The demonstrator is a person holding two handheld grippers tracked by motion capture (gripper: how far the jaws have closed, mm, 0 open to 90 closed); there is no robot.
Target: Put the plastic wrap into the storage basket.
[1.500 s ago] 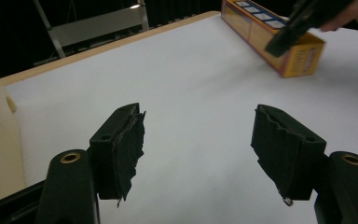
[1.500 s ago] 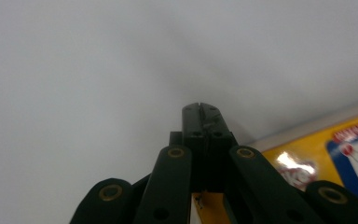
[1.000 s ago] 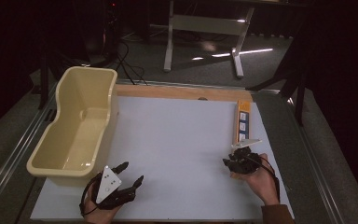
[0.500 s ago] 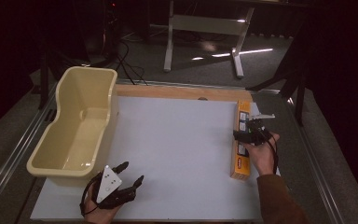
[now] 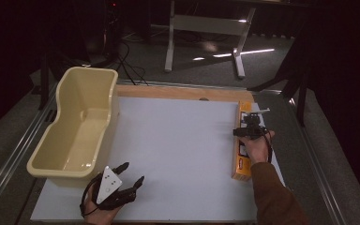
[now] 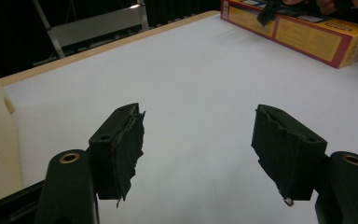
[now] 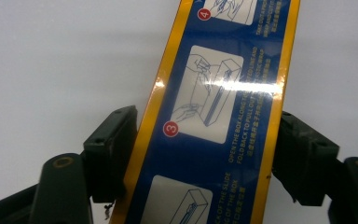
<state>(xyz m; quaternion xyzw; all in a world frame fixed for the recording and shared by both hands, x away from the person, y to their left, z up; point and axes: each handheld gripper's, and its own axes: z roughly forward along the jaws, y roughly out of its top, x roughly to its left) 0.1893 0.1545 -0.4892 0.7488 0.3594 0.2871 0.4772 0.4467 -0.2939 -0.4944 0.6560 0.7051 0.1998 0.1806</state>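
The long yellow-and-blue box (image 5: pixel 242 154) lies at the counter's (image 5: pixel 178 140) right edge. The right gripper (image 7: pixel 205 158) straddles it, fingers (image 7: pixel 109 149) spread, not yet clamped. It looks light, stiff, glossy; grip across its narrow sides. The left gripper (image 5: pixel 122 180), lower left, is released and empty.

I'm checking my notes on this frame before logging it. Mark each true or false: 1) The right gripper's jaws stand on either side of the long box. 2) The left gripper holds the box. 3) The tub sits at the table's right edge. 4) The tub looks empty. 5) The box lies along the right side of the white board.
1) True: the right gripper straddles the long box, a jaw close at each long side; whether they press it is unclear.
2) False: the left gripper is open over bare board, holding nothing.
3) False: the tub sits at the left edge.
4) True: nothing shows inside it.
5) True: it lies lengthwise by the right edge of the white board.
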